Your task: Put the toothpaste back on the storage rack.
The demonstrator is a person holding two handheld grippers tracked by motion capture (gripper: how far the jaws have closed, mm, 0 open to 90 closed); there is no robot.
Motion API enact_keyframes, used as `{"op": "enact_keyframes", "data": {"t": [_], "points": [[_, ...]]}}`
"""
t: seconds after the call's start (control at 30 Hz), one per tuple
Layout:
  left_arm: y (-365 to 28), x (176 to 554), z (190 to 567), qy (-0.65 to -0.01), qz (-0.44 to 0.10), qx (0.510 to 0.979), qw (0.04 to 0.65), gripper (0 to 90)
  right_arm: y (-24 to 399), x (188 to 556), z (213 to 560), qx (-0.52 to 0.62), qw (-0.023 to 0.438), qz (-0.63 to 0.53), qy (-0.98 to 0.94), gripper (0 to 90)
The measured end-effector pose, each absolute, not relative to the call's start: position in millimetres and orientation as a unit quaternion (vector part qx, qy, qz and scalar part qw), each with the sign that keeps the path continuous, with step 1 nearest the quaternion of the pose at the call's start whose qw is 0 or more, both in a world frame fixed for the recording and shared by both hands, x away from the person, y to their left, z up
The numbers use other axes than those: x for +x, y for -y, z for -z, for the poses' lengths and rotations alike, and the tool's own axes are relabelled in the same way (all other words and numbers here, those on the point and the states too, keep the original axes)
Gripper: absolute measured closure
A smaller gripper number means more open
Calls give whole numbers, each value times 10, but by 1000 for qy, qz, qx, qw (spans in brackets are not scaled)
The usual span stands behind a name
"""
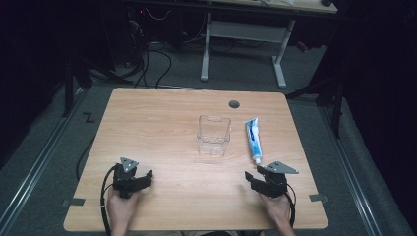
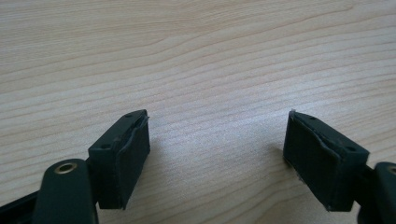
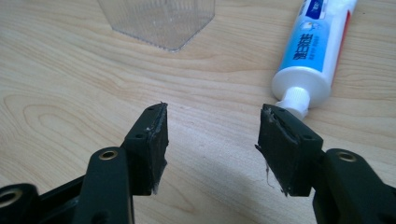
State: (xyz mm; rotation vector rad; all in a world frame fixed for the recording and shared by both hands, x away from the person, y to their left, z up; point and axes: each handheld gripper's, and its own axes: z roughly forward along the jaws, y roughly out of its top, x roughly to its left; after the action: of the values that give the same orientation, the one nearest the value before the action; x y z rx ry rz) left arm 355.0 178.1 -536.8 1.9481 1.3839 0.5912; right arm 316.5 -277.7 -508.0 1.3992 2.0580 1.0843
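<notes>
Since the toothpaste tube [image 1: 253, 139] lies flat on the worktop [image 1: 162, 196] with its white cap end turned toward you, just ahead of your right hand-held gripper [image 1: 253, 178], it sits where that hand can most easily reach it: in the right gripper view the cap [image 3: 294, 102] is just beyond the tip of one jaw, apart from it, with nothing between the pads. The tube's crimped tail points away from you, to the right of the clear plastic container [image 1: 214, 134], near it but not touching. That container stands upright with its mouth open to the top and looks empty, so I judge it the likely place for the tube. Your right hand-held gripper stands wide and holds nothing, its jaws low over the wood. Your left hand-held gripper [image 1: 143, 178] rests well apart near the front left of the worktop, also spread wide and unloaded, with bare wood grain between its jaws in the left gripper view.
</notes>
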Motion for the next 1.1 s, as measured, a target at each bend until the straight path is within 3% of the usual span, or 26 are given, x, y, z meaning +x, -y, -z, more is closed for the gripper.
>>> {"op": "enact_keyframes", "data": {"t": [0.4,1.1], "points": [[-1781,3550,5368,-530,-226,746,333,232,2851,3226,4911,496,232,-390,-740,380],[-1781,3550,5368,-530,-226,746,333,232,3095,3606,4655,536,214,-408,-708,452]]}}
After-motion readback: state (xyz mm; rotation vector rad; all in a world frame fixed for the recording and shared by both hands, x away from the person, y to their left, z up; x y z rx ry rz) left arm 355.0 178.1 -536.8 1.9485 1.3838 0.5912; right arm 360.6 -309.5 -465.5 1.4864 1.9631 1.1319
